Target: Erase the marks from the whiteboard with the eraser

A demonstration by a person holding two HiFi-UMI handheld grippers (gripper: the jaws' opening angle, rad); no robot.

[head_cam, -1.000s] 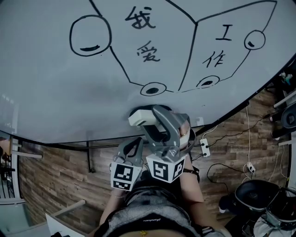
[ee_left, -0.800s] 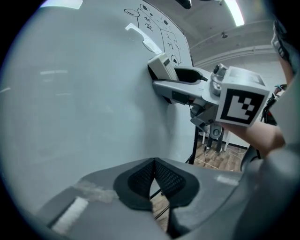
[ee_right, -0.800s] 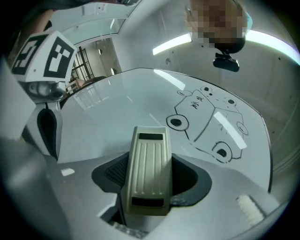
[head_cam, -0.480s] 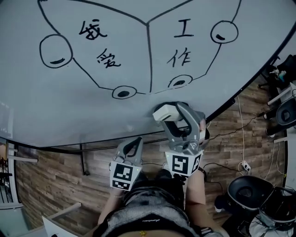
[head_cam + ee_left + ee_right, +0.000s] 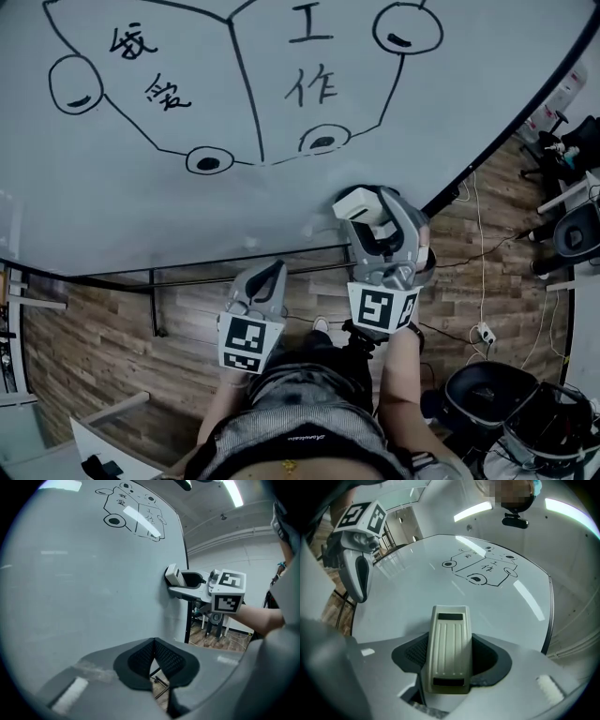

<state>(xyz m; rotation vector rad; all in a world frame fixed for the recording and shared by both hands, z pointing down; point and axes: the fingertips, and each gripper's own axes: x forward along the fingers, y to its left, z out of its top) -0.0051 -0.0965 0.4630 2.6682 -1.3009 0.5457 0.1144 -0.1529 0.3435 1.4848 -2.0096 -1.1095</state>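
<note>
The fingers (image 5: 411, 654) of the right gripper (image 5: 373, 214) were clamped on the back end of the eraser (image 5: 449, 648), one pad on each long side, with most of its ribbed body sticking out ahead of them. The left gripper (image 5: 153, 662) had its two pads pressed together on nothing, and it hung low in the centre of the head view, below the whiteboard (image 5: 281, 225).

In the head view the eraser sat right of centre, at the board's lower edge. From the left gripper view it looked pressed against the surface there, though I could not be sure of contact. The marks (image 5: 234, 84), a branching outline with circles and written characters, were well apart from it in the upper left of the frame, and none of them looked wiped yet.

My main worry was the grip. Only the tail of the eraser was held, so I judged that pushing it hard against the board could lever it sideways between the pads or pop it out altogether. The start point was a second risk: so close to the edge, a stroke aimed slightly wrong could run the eraser off the board. Too little pressure on the way up would probably smear the ink rather than lift it. A tilted eraser would wipe with one corner only and leave streaks.
</note>
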